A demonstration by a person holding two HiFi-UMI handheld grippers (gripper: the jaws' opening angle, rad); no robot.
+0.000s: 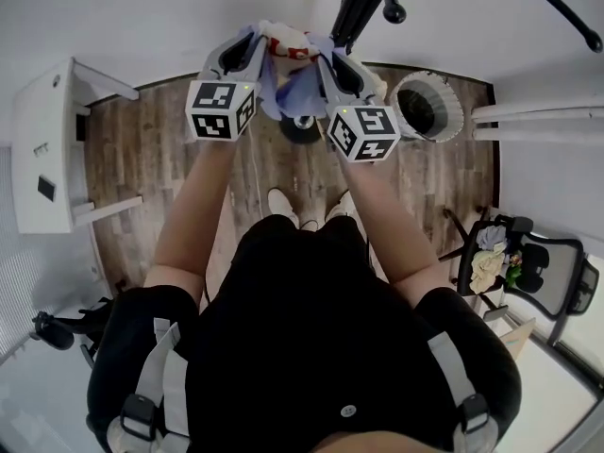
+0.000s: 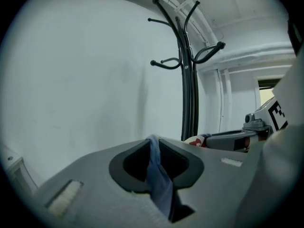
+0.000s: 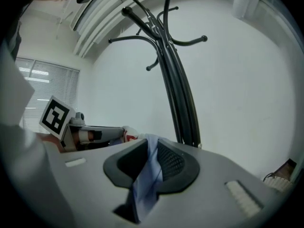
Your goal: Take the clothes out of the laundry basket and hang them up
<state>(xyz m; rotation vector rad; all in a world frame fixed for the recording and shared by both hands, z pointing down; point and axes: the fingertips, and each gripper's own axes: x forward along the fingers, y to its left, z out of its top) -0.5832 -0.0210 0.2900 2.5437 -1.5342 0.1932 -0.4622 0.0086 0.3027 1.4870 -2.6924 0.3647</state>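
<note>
In front of the person, at twelve o'clock in the head view, both claws are raised side by side with a pale blue garment (image 1: pixel 291 91) bunched between them. The left claw (image 1: pixel 257 43) is closed on one edge of the garment. The right claw (image 1: pixel 324 57) is closed on another edge, at about three o'clock from the left one. A white and red patch of cloth shows at the top of the bundle, between the two claw tips.

In the left gripper view, the left claw (image 2: pixel 153 139) pinches a thin fold of the blue garment (image 2: pixel 159 184), which hangs down through the jaws. In the right gripper view, the right claw (image 3: pixel 151 137) grips a similar blue fold (image 3: pixel 145 182) in the same way.

A black coat stand (image 1: pixel 363 3) rises just beyond the claws, at one o'clock. Its curved hooks fill the upper middle of both gripper views (image 2: pixel 186 75) (image 3: pixel 173 75), against a white wall.

A white laundry basket (image 1: pixel 451 111) stands on the wooden floor (image 1: pixel 170 159) at two o'clock, well apart from the garment. A white bench (image 1: pixel 42 149) sits at nine o'clock. A black chair (image 1: pixel 552 272) at four o'clock carries a small heap of clothes (image 1: pixel 489 258).
</note>
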